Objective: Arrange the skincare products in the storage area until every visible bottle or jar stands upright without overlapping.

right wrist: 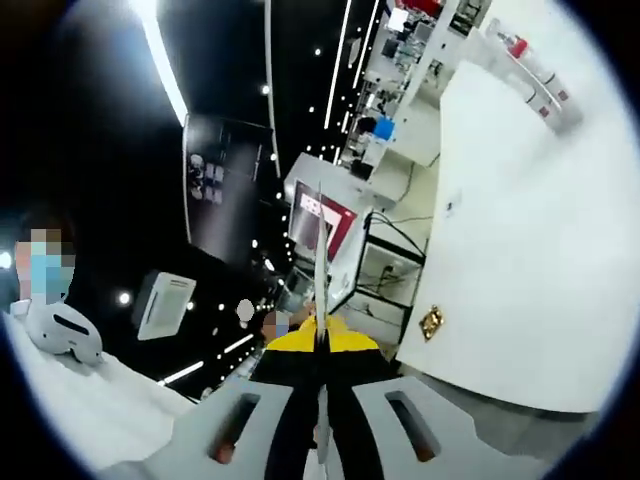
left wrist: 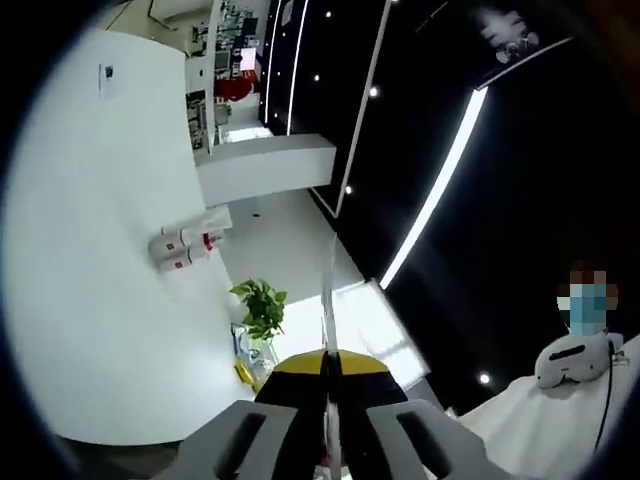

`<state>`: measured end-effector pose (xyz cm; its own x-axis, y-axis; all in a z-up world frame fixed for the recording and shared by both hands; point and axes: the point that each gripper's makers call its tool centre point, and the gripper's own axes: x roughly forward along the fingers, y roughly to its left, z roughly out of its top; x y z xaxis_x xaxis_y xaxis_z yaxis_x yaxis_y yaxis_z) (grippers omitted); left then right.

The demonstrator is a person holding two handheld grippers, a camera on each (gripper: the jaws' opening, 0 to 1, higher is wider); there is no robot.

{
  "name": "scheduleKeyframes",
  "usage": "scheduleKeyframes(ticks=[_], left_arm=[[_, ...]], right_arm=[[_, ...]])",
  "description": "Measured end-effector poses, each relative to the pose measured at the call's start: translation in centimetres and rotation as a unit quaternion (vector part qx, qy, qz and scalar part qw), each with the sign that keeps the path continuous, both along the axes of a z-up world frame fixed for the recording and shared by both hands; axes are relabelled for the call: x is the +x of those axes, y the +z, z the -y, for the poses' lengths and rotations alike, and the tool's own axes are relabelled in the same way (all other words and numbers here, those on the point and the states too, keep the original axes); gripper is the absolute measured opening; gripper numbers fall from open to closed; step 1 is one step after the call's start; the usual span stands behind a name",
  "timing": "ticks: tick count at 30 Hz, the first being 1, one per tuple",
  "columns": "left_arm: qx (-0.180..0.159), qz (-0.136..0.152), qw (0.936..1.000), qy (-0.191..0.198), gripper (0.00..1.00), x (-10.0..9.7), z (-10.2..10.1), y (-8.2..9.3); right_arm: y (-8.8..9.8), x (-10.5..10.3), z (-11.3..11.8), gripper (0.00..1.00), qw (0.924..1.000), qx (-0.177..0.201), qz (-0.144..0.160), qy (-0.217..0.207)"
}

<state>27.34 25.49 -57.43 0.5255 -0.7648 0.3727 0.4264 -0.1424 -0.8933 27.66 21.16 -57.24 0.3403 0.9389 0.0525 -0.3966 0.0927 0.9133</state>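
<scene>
Two or three white skincare bottles (left wrist: 185,245) with red labels sit close together on a white table (left wrist: 90,300), far ahead and left of my left gripper (left wrist: 330,365). The view is rolled, and the bottles are too small to tell whether they stand or lie. That gripper's yellow-tipped jaws are pressed together with nothing between them. In the right gripper view the same bottles (right wrist: 530,65), one with a red cap, show at the top right on the white table (right wrist: 520,260). My right gripper (right wrist: 320,340) is also shut and empty, far from them.
A potted green plant (left wrist: 260,305) stands near the table's edge. A person in white (left wrist: 560,420) is off to the side with a white headset (right wrist: 60,335). Behind are a white counter (left wrist: 265,165), shelves and a dark ceiling with light strips.
</scene>
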Motion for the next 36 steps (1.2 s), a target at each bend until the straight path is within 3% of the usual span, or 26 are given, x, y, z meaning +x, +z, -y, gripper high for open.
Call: scheduleKeyframes(ticks=[4, 7, 11, 13, 14, 15, 16, 19, 21, 22, 23, 24, 27, 28, 29, 30, 31, 36], left_arm=[[-0.009, -0.007, 0.9999, -0.004, 0.02, -0.2, 0.0, 0.1], [-0.010, 0.017, 0.9998, 0.000, 0.03, -0.5, 0.0, 0.9], [0.001, 0.018, 0.9995, -0.024, 0.17, -0.9, 1.1, 0.6], [0.046, 0.045, 0.9976, -0.024, 0.08, -1.1, 1.8, 0.2], [0.075, 0.051, 0.9958, -0.010, 0.03, -0.9, 1.7, -0.4], [0.043, 0.053, 0.9976, -0.016, 0.03, -1.1, 1.4, 0.5], [0.039, 0.040, 0.9983, -0.018, 0.02, -1.1, 1.3, 0.3], [0.035, 0.037, 0.9985, -0.019, 0.02, -1.0, 1.0, 0.3], [0.041, 0.024, 0.9980, -0.040, 0.02, -1.3, 1.7, -0.3], [0.048, 0.023, 0.9972, -0.053, 0.02, -1.5, 2.2, -0.5], [0.026, 0.030, 0.9975, -0.059, 0.02, -1.8, 2.2, 0.3], [0.037, 0.017, 0.9977, -0.055, 0.02, -1.4, 2.3, -0.2], [0.094, 0.035, 0.9947, -0.019, 0.12, -0.7, 2.3, -1.4], [0.077, 0.025, 0.9962, -0.033, 0.14, -1.0, 2.4, -1.0], [0.038, 0.020, 0.9959, -0.080, 0.05, -2.2, 2.8, -0.1], [0.028, 0.039, 0.9943, -0.096, 0.04, -2.8, 2.9, 0.4], [0.055, 0.029, 0.9959, -0.065, 0.03, -1.9, 2.8, -0.4], [0.045, 0.022, 0.9969, -0.061, 0.02, -1.7, 2.2, -0.4]], right_arm=[[0.2, -0.3, -0.1, 0.00, 0.9999, -0.002, 0.016, -0.006], [0.8, -0.4, 0.0, 0.00, 0.9992, 0.000, 0.037, -0.012], [0.2, -0.5, -0.3, 0.00, 0.9994, -0.016, 0.029, -0.001], [0.1, -0.6, -0.6, 0.00, 0.9996, -0.010, 0.026, 0.007], [0.9, -1.0, -0.8, 0.00, 0.9994, 0.012, 0.027, 0.016], [0.5, -0.7, -0.8, 0.00, 0.9995, -0.002, 0.029, 0.007], [0.7, -0.9, -1.0, 0.00, 0.9992, 0.001, 0.039, 0.011], [0.7, -0.4, -1.2, 0.05, 0.9991, -0.005, 0.041, -0.003], [1.0, 0.1, -1.2, 0.09, 0.9992, 0.003, 0.039, -0.012], [1.1, 0.3, -1.1, 0.02, 0.9993, 0.004, 0.037, -0.009], [1.0, 0.3, -0.9, 0.01, 0.9990, -0.003, 0.044, -0.008], [1.0, 0.2, -0.8, 0.00, 0.9990, -0.005, 0.043, -0.005], [1.2, 0.8, -0.3, 0.00, 0.9981, 0.007, 0.047, -0.038], [1.8, 1.0, 0.2, 0.00, 0.9975, 0.036, 0.035, -0.049], [2.1, 1.4, 0.5, 0.00, 0.9962, 0.051, 0.029, -0.064], [1.6, 1.2, 0.7, 0.00, 0.9973, 0.038, 0.034, -0.054], [1.7, 1.3, 0.5, 0.00, 0.9972, 0.039, 0.033, -0.055], [1.8, 1.7, -0.2, 0.01, 0.9979, 0.036, 0.026, -0.047]])
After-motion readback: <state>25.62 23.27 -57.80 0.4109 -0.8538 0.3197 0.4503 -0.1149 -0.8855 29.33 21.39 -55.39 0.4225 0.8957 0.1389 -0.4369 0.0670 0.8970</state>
